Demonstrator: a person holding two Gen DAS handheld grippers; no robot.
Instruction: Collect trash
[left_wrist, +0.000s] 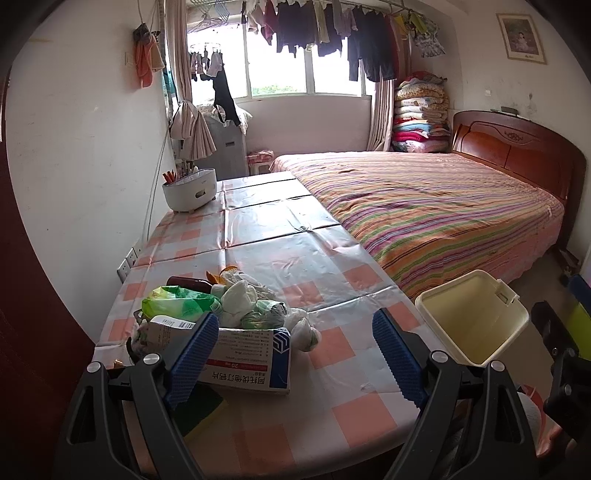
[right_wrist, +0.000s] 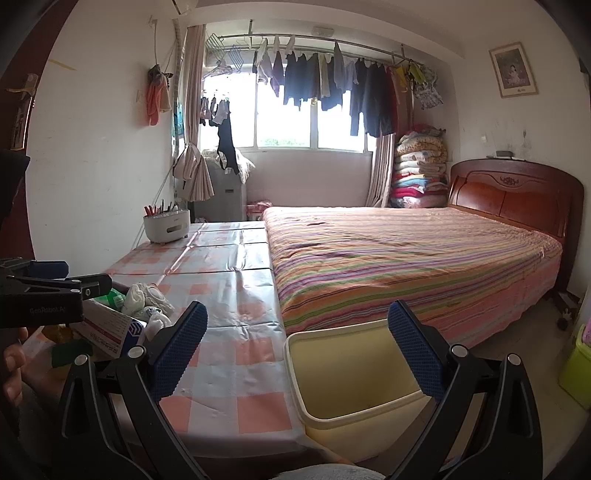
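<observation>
A heap of trash lies on the checked table (left_wrist: 332, 354): a white and blue medicine box (left_wrist: 251, 363), a green packet (left_wrist: 173, 301), crumpled tissues (left_wrist: 240, 295), a dark bottle (left_wrist: 188, 283) and a green-yellow sponge (left_wrist: 199, 408). A cream bin (left_wrist: 472, 314) stands open beside the table's right edge. My left gripper (left_wrist: 295, 354) is open, low over the table, its left finger beside the box. My right gripper (right_wrist: 299, 343) is open above the bin (right_wrist: 351, 373). The heap (right_wrist: 144, 299) and the left gripper's body (right_wrist: 44, 295) show at the left of the right wrist view.
A striped bed (left_wrist: 424, 210) with a wooden headboard (right_wrist: 517, 195) runs along the table's right side. A white pen holder (left_wrist: 190, 188) stands at the table's far left. A lime green container (right_wrist: 576, 369) sits on the floor at right. Laundry hangs by the window.
</observation>
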